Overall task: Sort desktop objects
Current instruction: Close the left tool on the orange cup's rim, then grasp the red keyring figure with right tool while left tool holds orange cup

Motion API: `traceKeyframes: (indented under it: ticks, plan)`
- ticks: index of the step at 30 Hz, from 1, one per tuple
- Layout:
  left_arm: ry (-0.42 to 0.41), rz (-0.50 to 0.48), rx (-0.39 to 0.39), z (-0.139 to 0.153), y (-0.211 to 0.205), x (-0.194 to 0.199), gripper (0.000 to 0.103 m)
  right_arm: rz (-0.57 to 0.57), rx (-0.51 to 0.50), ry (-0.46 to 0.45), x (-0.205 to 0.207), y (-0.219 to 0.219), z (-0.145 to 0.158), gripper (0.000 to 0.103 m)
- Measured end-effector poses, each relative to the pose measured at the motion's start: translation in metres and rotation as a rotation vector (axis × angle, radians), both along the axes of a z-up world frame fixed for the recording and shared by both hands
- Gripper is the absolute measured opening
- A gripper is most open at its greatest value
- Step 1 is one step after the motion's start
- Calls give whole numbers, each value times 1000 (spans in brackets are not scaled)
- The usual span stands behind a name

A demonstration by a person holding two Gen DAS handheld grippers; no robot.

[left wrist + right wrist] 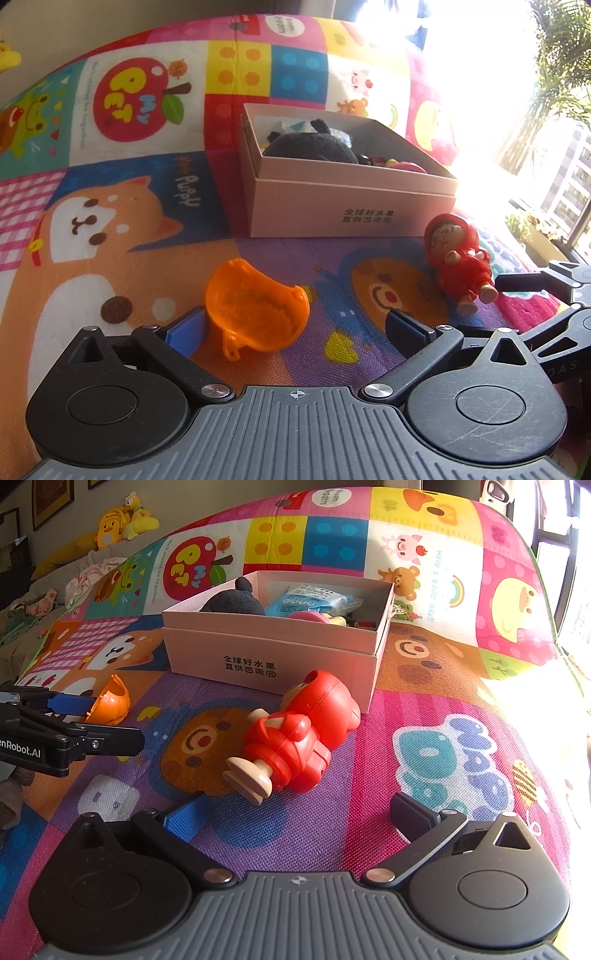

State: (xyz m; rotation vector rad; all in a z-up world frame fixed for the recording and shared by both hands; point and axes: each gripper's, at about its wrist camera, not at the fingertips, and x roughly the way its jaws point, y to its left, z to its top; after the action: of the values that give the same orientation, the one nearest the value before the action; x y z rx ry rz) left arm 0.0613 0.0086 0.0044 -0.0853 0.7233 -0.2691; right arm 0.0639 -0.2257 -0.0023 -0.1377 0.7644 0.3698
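An orange half shell (255, 310) lies open side up on the play mat, between the fingers of my open left gripper (297, 326) and close to the blue left pad (188, 328). A red hooded figurine (299, 738) lies on its back, feet toward my open right gripper (299, 812), just ahead of its fingertips and apart from them. Behind it stands a pink cardboard box (273, 650) holding a dark plush toy (232, 600), a blue packet (303, 600) and several small items. The right wrist view shows the left gripper (96, 723) with the orange shell (110, 701) at its tips.
A colourful cartoon play mat (443, 760) covers the surface and falls away at the right, by a sunlit window. Yellow plush toys (122, 520) and bedding lie far back on the left. In the left wrist view the figurine (461, 258) lies right of the box (351, 192).
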Motion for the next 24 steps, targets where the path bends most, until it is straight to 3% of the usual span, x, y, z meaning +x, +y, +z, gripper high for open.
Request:
traceKeyframes:
  ticks: [3,7,10,14,17,21,24]
  plan:
    - [-16,22,-15,2,3,3,103,1,5,-1,-1,0,0,103]
    - [-22,28,31,2,0,6,81,4,3,-1,-1,0,0,103]
    - [-28,28,39,2,0,5,79,4,3,-1,-1,0,1,103]
    - [-34,43,48,3,0,3,61,4,5,4,-1,1,1,103]
    - [-31,50,35,4,3,1,55,-4,20,27,1,0,5,103]
    - [-34,42,17,6,6,-8,54,-54,128,33,11,-9,26,103]
    - [-32,16,-2,5,4,-17,54,-96,137,22,24,-7,34,103]
